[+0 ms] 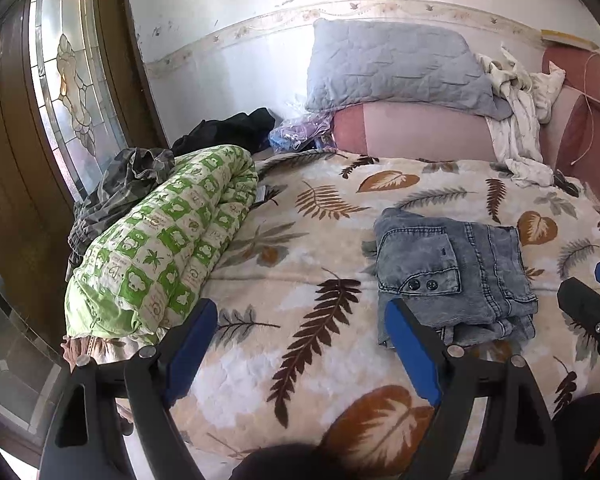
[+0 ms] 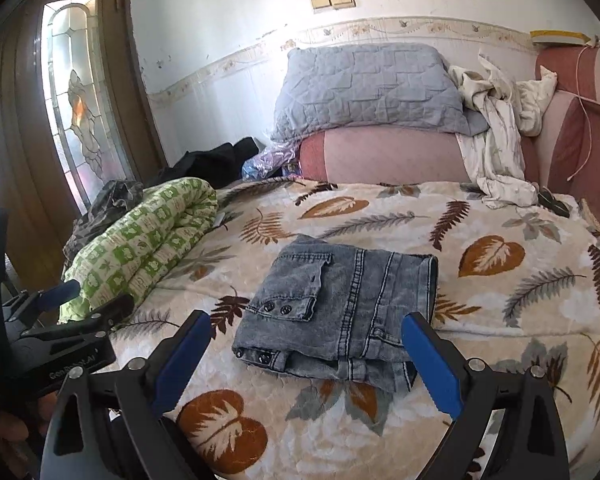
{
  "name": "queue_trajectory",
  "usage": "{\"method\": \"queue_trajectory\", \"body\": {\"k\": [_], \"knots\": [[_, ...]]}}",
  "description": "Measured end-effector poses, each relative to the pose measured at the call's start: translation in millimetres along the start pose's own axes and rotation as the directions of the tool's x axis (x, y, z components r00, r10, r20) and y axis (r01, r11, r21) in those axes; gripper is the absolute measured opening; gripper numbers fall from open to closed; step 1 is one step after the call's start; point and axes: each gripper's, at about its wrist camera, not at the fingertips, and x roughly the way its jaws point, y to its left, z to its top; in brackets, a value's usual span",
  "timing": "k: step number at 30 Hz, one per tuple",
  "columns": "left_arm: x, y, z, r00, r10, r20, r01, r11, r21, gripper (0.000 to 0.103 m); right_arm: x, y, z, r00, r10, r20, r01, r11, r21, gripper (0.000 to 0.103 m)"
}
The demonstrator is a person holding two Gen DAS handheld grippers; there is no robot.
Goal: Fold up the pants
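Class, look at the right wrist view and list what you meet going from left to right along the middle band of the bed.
Left gripper → green-and-white patterned rolled quilt → folded grey denim pants → brown heart-shaped leaf print on the leaf-patterned blanket.

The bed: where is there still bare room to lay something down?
Bare blanket lies right of the folded jeans, and between jeans and green quilt roll. The headboard end is crowded: pillow, white cloth, dark clothes.
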Motion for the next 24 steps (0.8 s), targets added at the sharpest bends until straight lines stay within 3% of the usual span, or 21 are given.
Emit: {"method": "queue_trajectory", "body": {"k": [24], "knots": [[-3.0,5.8,1.3,1.0,0.003,0.002,-0.003,1.0,-0.008,0.086,3.8,7.2,1.9,1.0,0.004,-0.012,-0.004,1.0,-0.014,0.098]]}}
